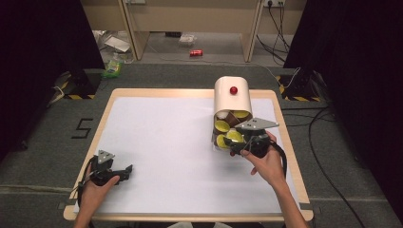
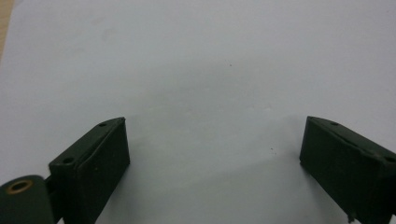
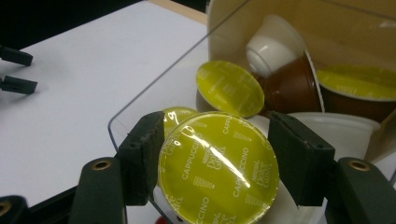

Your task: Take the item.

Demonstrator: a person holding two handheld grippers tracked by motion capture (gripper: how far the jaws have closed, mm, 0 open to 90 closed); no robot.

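A cream capsule dispenser (image 1: 232,95) with a red knob stands at the back right of the white table top (image 1: 166,142). Its clear tray (image 3: 140,100) holds several coffee capsules, some white with yellow-green lids (image 3: 229,87), some brown (image 3: 285,79). My right gripper (image 3: 219,140) reaches into the tray and is shut on a white capsule with a yellow-green cappuccino lid (image 3: 218,165), one jaw pressing on each side. In the high view the right gripper (image 1: 237,145) sits at the tray's front. My left gripper (image 1: 124,172) rests near the front left corner, open (image 2: 212,149) over bare white surface.
The table top has a wooden rim (image 1: 285,142). The left gripper (image 3: 16,70) shows far off in the right gripper view. Beyond the table, a red can (image 1: 196,52), litter and cables (image 1: 318,123) lie on the floor. Dark curtains hang on both sides.
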